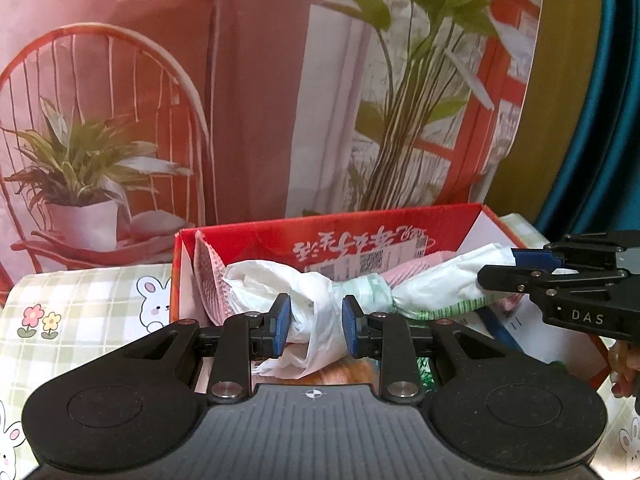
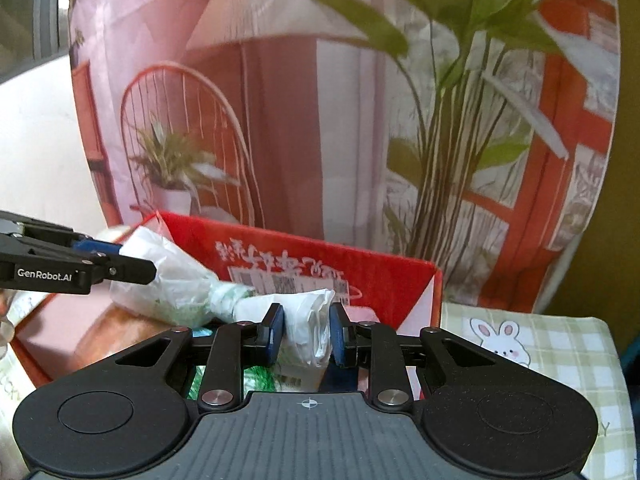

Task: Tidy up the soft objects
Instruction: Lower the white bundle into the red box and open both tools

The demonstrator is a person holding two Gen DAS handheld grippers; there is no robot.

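My left gripper (image 1: 313,326) and right gripper (image 2: 306,334) each pinch an end of the twisted white plastic bag (image 1: 320,300), held over the red box (image 1: 400,220). I should keep even tension, lowering it inside without snagging.

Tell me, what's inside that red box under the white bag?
Inside the red box, beneath the white plastic bag that both grippers pinch, lies a pink textured cloth and some green-printed packaging. The bag and grippers cover the rest of the box floor.
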